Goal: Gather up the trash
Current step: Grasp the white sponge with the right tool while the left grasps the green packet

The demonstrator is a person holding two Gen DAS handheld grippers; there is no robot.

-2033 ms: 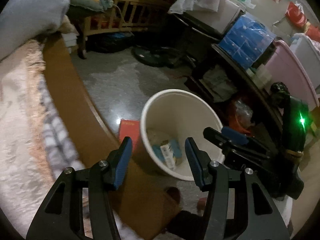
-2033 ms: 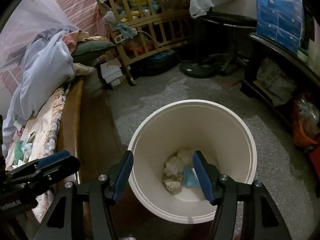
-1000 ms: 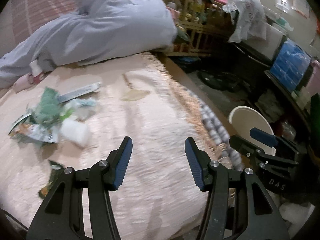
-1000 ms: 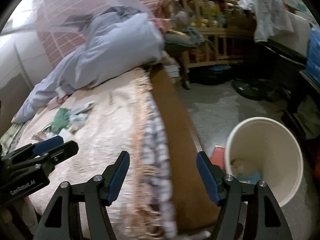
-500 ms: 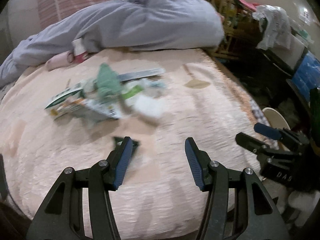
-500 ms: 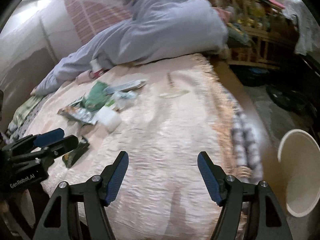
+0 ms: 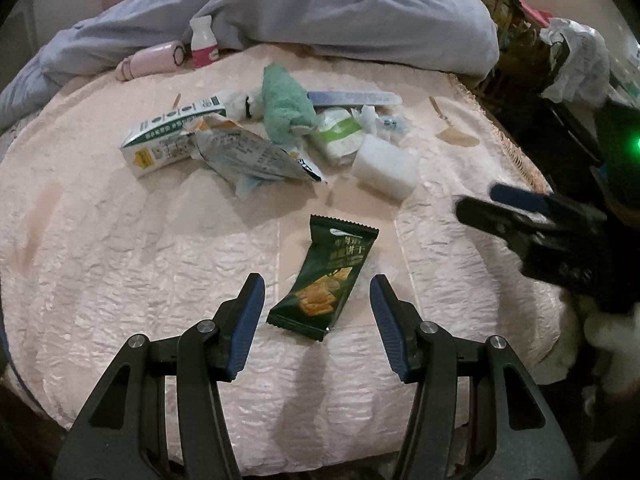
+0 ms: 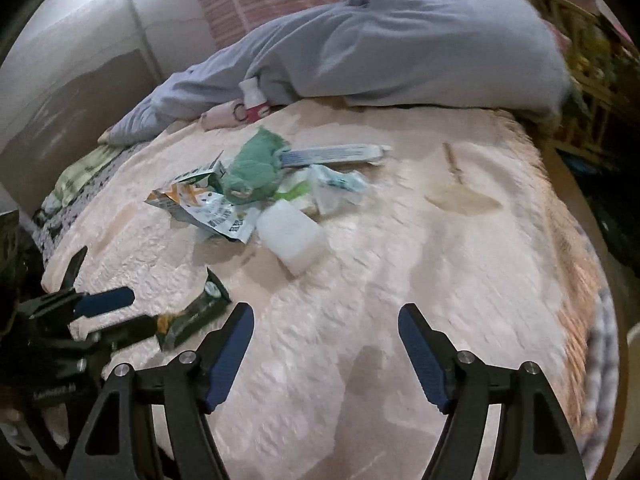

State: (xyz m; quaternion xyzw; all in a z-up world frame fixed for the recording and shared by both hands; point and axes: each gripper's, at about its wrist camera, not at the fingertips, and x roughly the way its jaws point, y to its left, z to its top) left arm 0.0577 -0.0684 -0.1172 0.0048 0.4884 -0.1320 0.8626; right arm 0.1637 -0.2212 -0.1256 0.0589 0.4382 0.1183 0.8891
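Observation:
A dark green cracker wrapper (image 7: 326,278) lies flat on the pink bedspread (image 7: 120,264), its near end between the open jaws of my left gripper (image 7: 316,312), which hovers over it without touching. Beyond it sits a heap of trash: a white milk carton (image 7: 168,142), a torn silver bag (image 7: 248,156), a green cloth (image 7: 286,106) and a white foam block (image 7: 386,166). My right gripper (image 8: 326,350) hangs over bare bedspread, its jaws opening with nothing between them. There the foam block (image 8: 292,236) lies ahead and the green wrapper (image 8: 196,314) to the left.
A grey-blue quilt (image 7: 320,4) is bunched along the far side of the bed. A pink flask (image 7: 154,58) and a small white bottle (image 7: 203,42) lie against it. A flat wooden spoon (image 7: 452,130) rests near the fringed right edge. Cluttered furniture (image 7: 560,60) stands right of the bed.
Both grippers have swung left from the white bin on the floor to over the bed. The trash heap and green wrapper have come close, and the right jaws stand wider.

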